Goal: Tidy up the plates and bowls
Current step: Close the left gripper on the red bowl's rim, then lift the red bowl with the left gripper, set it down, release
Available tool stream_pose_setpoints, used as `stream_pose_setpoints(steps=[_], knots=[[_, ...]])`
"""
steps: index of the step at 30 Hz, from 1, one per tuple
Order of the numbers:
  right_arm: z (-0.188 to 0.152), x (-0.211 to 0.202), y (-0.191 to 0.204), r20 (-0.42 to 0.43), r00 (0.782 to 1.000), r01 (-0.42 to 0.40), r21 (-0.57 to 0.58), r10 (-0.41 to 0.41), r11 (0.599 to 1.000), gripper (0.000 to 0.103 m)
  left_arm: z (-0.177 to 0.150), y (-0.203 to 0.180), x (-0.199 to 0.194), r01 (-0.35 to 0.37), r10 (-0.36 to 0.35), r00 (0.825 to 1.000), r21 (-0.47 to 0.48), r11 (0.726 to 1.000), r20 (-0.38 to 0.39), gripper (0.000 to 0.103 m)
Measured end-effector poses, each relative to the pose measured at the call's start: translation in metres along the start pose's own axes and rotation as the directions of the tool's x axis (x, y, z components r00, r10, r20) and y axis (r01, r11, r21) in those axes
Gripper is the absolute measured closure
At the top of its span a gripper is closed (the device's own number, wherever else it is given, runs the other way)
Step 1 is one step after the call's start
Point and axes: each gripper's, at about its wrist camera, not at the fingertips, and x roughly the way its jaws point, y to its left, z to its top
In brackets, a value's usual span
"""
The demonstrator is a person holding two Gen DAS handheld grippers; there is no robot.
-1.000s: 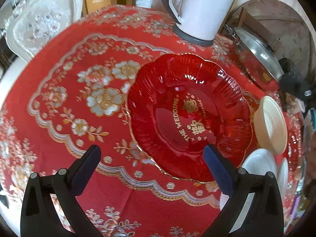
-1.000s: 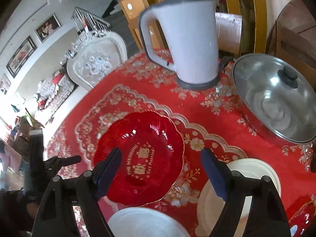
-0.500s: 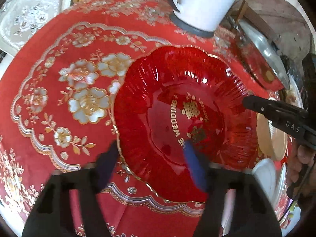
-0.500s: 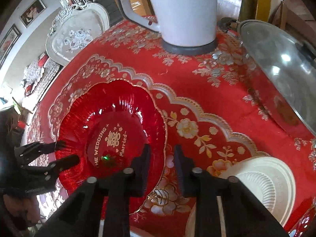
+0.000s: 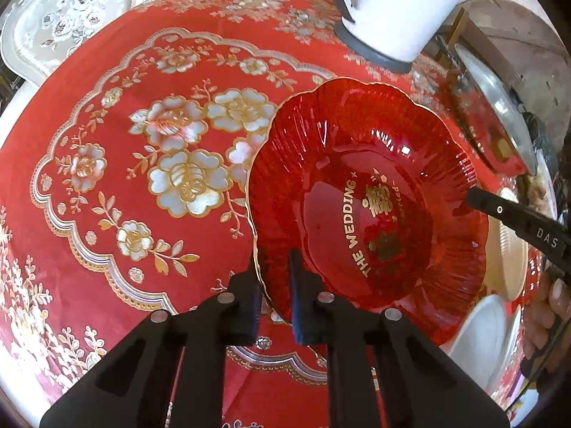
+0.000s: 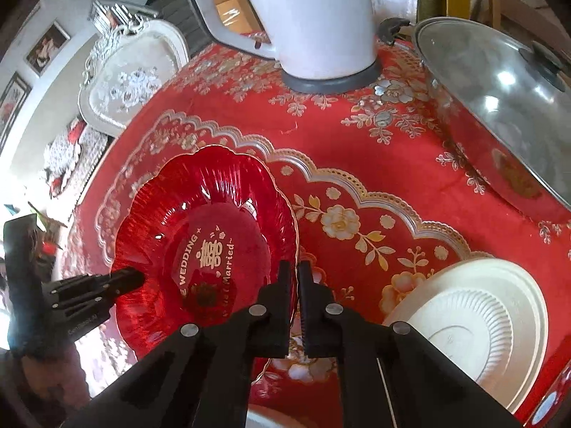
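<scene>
A red scalloped glass plate (image 5: 364, 192) with gold wedding lettering sits on the red flowered tablecloth. My left gripper (image 5: 274, 303) is shut on its near-left rim, one pad under the rim and one inside. My right gripper (image 6: 295, 292) is shut on the opposite rim of the same red plate (image 6: 207, 235). Each gripper shows in the other's view: the right one (image 5: 517, 224) at the plate's far edge, the left one (image 6: 96, 289) at its left edge. A ribbed cream plate (image 6: 474, 324) lies to the right, and a white plate (image 5: 478, 328) lies nearer.
A white kettle (image 6: 314, 18) stands at the back of the table. A lidded steel pot (image 6: 499, 107) sits back right, close to the cream plate. An ornate white chair (image 5: 67, 18) stands beyond the table's far-left edge. A person's hand (image 5: 549, 306) holds the right gripper.
Both grippers were open a second ago and moved in toward the red plate. They have now shut on its opposite rims. The plate has shifted slightly in view.
</scene>
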Motion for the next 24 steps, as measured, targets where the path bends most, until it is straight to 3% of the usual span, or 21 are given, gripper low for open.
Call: stream_pose_setpoints(steps=[12,18,24], knots=[[0.001,-0.047,0.047,0.082,0.996,-0.046,-0.001,0.046,0.999,0.099,0.012,0.028,-0.069,0.013,-0.011,0.993,-0.013,1.000,0.114,0.094],[-0.016,-0.066,0.075,0.102,0.992,-0.071,-0.007,0.071,0.997,0.098,-0.015,0.049,-0.085,0.027,-0.024,0.992,-0.026,0.999,0.120,0.094],[-0.059,-0.089,0.093,0.126,0.988,-0.084,-0.012,0.085,0.996,0.098,-0.055,0.054,-0.107,0.040,-0.044,0.989,0.032,0.999,0.138,0.093]])
